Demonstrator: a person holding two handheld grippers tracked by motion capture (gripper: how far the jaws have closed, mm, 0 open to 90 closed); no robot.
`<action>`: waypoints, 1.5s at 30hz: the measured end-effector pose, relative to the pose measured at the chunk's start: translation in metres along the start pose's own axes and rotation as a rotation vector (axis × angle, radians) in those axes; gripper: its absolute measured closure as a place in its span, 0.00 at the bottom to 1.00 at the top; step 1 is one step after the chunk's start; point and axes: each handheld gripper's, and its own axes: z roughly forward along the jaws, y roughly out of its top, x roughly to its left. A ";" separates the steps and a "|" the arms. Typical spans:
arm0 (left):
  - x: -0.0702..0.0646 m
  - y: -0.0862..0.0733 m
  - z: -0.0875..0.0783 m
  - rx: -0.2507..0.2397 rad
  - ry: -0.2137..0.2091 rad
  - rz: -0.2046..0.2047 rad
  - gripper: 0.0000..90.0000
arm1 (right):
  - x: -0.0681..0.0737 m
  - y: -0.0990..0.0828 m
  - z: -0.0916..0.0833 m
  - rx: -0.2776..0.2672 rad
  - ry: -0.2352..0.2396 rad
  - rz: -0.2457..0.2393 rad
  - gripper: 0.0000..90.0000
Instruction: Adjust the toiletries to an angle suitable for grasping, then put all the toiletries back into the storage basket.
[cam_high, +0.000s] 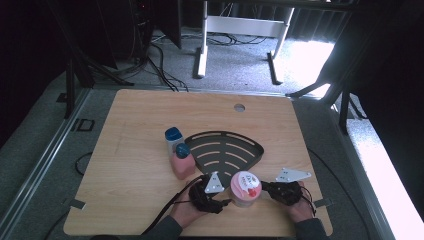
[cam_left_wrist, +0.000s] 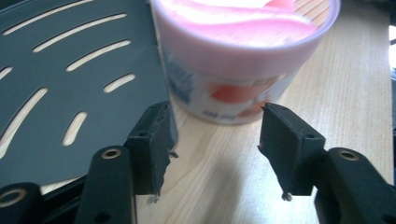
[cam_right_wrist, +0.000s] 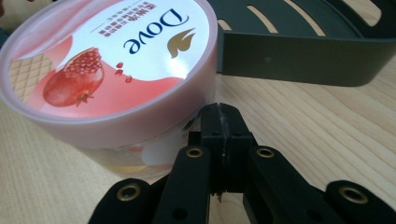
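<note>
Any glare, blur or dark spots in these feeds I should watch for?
High view: daylight blows out the floor at upper right, the edges go dark, the wooden table is evenly lit. Left gripper view: the pink jar is soft and close, its top glaring. Right gripper view: a white sheen sits on the jar's lid, label still readable.

Dim, soft high view; daylight glare blows out the floor (cam_high: 310, 57) upper right.

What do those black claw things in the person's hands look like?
Both are black, with two flat-sided jaws and brass-ringed holes along their links. The left gripper and the right gripper each carry a grey three-cornered plate with small holes on top. Thin black cables trail from them. The person wears grey sleeves.
</note>
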 end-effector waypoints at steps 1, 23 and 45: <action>-0.001 0.000 0.000 -0.001 -0.003 0.002 0.46 | 0.001 0.000 0.000 -0.001 0.001 -0.007 1.00; -0.003 -0.003 0.001 -0.005 -0.024 0.026 0.35 | 0.016 0.001 -0.002 0.020 0.063 -0.095 1.00; 0.002 0.001 0.001 -0.039 -0.050 0.033 0.30 | 0.030 0.004 -0.002 0.101 0.158 -0.198 0.49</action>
